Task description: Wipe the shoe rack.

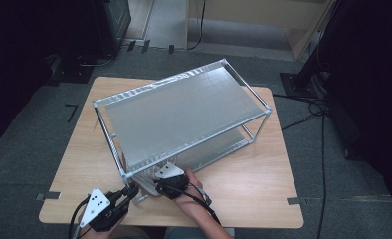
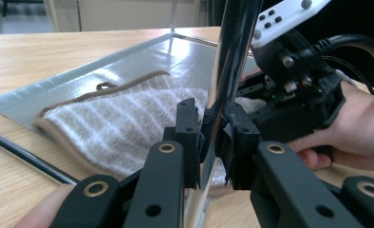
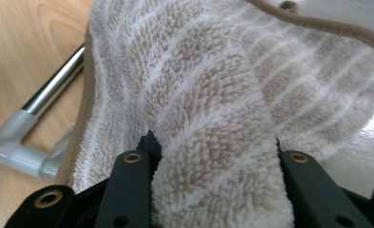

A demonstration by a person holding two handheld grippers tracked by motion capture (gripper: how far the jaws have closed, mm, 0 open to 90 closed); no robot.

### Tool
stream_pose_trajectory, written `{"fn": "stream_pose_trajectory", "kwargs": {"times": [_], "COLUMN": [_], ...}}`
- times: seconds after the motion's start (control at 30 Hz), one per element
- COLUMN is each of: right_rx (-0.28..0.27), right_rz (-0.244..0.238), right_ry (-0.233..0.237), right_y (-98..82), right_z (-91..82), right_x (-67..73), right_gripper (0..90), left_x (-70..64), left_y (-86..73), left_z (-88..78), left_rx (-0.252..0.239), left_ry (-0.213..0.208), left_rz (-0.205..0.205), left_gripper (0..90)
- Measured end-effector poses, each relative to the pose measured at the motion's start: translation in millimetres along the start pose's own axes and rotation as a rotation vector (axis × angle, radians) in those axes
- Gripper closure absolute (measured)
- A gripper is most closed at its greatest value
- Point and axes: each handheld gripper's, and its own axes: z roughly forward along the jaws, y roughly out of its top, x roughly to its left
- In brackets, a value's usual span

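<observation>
1. The two-tier metal rack (image 1: 184, 107) stands on the wooden table (image 1: 263, 184), rising just ahead of both grippers.
2. The striped beige towel (image 2: 114, 128) lies on the bottom shelf, bunched thick between the right gripper (image 3: 216, 156) jaws, which pinch it.
3. The left gripper (image 2: 212, 137) clamps the rack's chrome corner post (image 2: 232, 61), jaws pressed tight on it.

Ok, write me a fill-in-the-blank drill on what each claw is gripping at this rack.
1. The left claw is shut on the rack's upright metal ____.
2. The right claw is shut on a fold of the striped ____.
3. The towel lies on the rack's ____ shelf.
4. The rack stands on a ____ table.

Missing words: post; towel; bottom; wooden
</observation>
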Motion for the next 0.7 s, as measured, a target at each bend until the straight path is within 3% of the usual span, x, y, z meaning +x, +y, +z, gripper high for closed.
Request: {"fn": "stream_pose_trajectory", "kwargs": {"times": [0.03,0.13,0.23,0.43,0.6,0.7], "right_rx": [0.002,0.001,0.004,0.02,-0.017,-0.033], "right_rz": [-0.003,0.08,0.119,0.156,0.246,0.257], "right_ry": [-0.015,-0.061,-0.127,-0.261,-0.334,-0.374], "right_y": [-0.8,-2.7,-6.3,-19.1,-26.9,-28.4], "right_z": [-0.7,-3.6,-7.5,-18.6,-39.0,-55.1], "right_x": [-5.2,-22.8,-47.2,-93.2,-125.7,-138.5], "right_gripper": [62.6,62.7,62.7,62.2,62.1,62.1], "left_x": [0.1,0.0,0.6,0.3,0.3,1.6], "left_y": [0.0,-0.3,-0.3,0.1,0.2,0.3], "left_z": [0.0,-0.2,-0.1,0.0,-0.4,-1.1], "left_rx": [0.0,0.0,0.001,0.003,0.003,0.005], "left_ry": [-0.001,0.0,-0.002,0.001,0.007,0.008], "left_rz": [-0.002,-0.003,0.0,-0.001,-0.004,-0.007], "left_gripper": [79.3,79.3,79.3,79.3,79.2,79.2]}}
